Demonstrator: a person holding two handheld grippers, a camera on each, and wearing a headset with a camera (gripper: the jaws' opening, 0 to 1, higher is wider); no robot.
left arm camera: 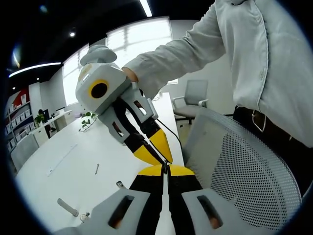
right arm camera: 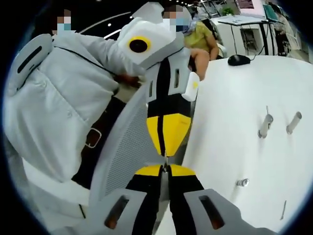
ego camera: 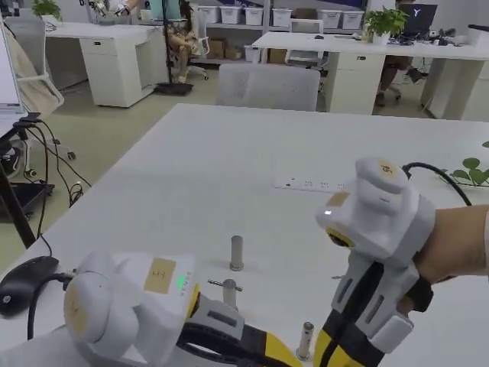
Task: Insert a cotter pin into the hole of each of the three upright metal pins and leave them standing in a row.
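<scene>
Three short metal pins stand on the white table (ego camera: 191, 176): a far pin (ego camera: 237, 252), a middle pin (ego camera: 229, 290) with a cotter pin through its hole, and a near pin (ego camera: 306, 339). Off the table's near edge, my left gripper (left arm camera: 166, 172) and right gripper (right arm camera: 164, 171) meet tip to tip. Both are shut, and a thin cotter pin (right arm camera: 165, 159) bridges their yellow tips. In the head view the tips are cut off at the bottom edge. Another loose cotter pin (left arm camera: 97, 169) lies on the table.
A white power strip (ego camera: 309, 184) lies mid-table, and a black mouse (ego camera: 23, 279) with its cable sits at the left edge. A grey mesh chair (left arm camera: 244, 166) is close under the grippers. Plant leaves (ego camera: 472, 172) reach in at the right.
</scene>
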